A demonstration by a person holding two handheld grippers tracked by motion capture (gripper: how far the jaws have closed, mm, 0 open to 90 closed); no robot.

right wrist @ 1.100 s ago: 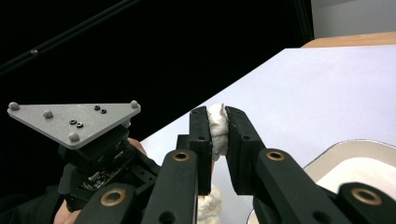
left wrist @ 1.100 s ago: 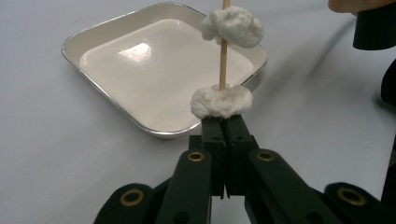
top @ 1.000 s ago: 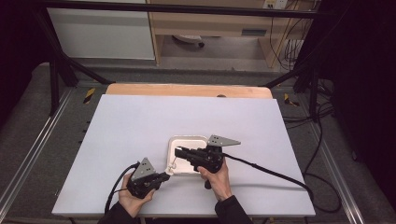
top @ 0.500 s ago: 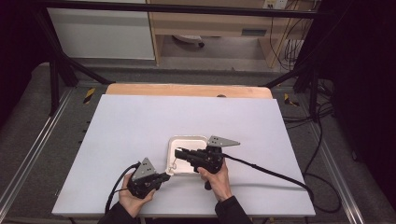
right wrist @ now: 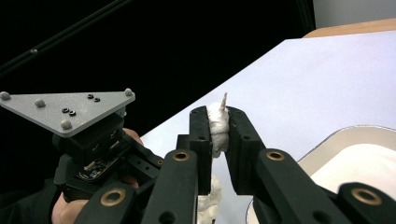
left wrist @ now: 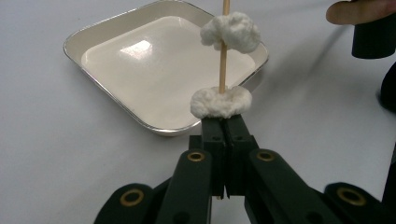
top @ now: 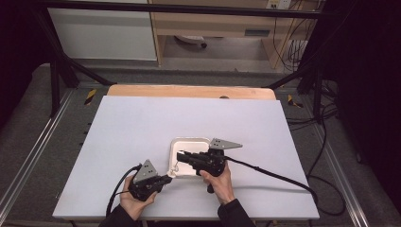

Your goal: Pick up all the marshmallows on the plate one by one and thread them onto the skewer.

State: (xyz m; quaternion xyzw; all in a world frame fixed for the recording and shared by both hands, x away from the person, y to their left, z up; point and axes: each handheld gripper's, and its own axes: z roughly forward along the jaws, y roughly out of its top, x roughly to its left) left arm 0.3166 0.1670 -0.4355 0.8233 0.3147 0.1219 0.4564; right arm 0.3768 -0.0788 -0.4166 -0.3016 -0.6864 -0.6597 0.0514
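A thin wooden skewer (left wrist: 223, 56) stands upright out of my left gripper (left wrist: 225, 123), whose jaws are shut on its lower end. Soft white lumps are threaded on it: one (left wrist: 220, 101) rests right on the jaw tips and another (left wrist: 230, 31) sits higher up. My right gripper (right wrist: 217, 113) is shut on a white lump (right wrist: 218, 125) just under the skewer's pointed tip (right wrist: 224, 98). In the high view, the left gripper (top: 166, 178) sits at the near left corner of a white tray (top: 189, 143). The right gripper (top: 180, 155) reaches left over that tray.
The shallow tray (left wrist: 116, 60), metal-rimmed, has nothing in it and lies on a white table sheet (top: 142, 127). Black cables (top: 274, 175) trail from both grippers toward the near edge. A wooden board edge (top: 189, 91) runs along the far side.
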